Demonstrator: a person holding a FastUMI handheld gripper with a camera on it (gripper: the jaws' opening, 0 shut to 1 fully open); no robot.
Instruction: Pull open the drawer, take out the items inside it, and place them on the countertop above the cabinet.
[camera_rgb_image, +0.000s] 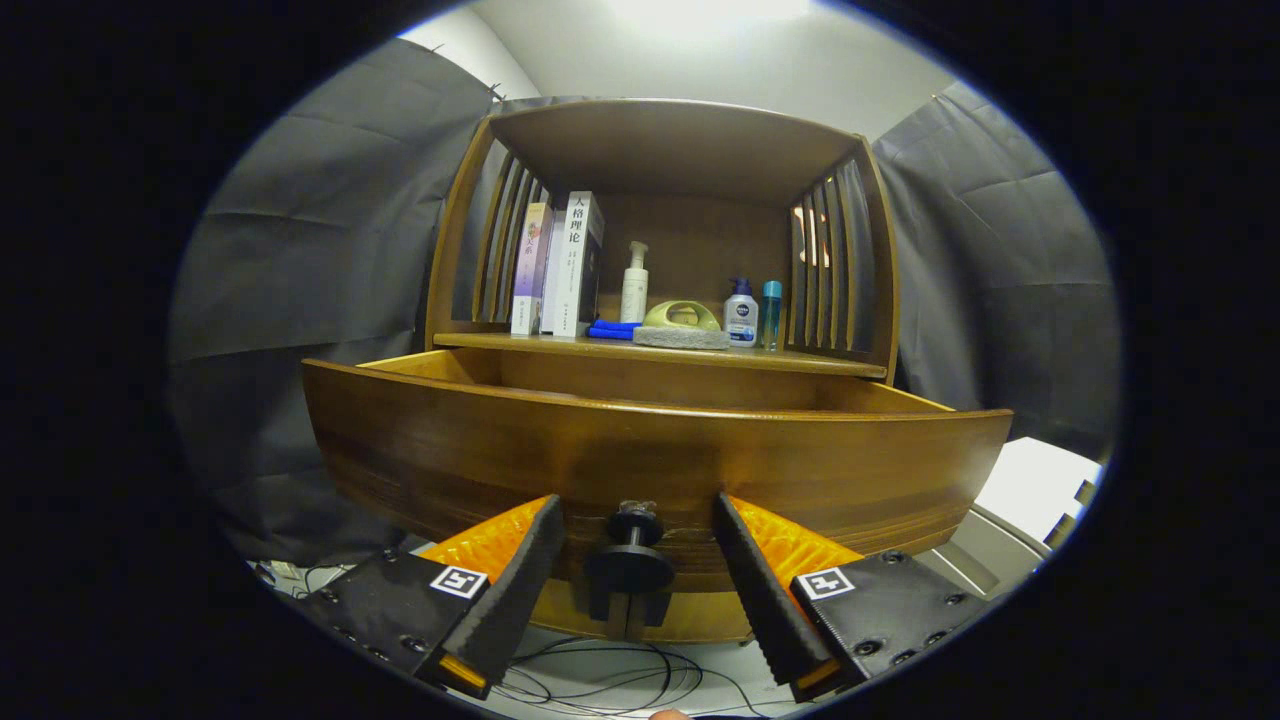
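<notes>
The wooden cabinet's drawer (650, 460) stands pulled out toward me, its curved front panel wide across the view. Its inside is hidden behind the front panel, so its contents cannot be seen. A dark round knob (630, 565) sticks out of the panel's middle. My gripper (638, 515) is open, one finger on each side of the knob, with a clear gap to it on both sides. The countertop (660, 352) lies above and behind the drawer.
On the countertop stand upright books (560, 265), a white pump bottle (634, 285), a blue cloth (612, 330), a green object on a grey sponge (682, 325), a small white bottle (741, 315) and a teal bottle (771, 312). Slatted side walls flank it. Cables (610, 675) lie on the floor below.
</notes>
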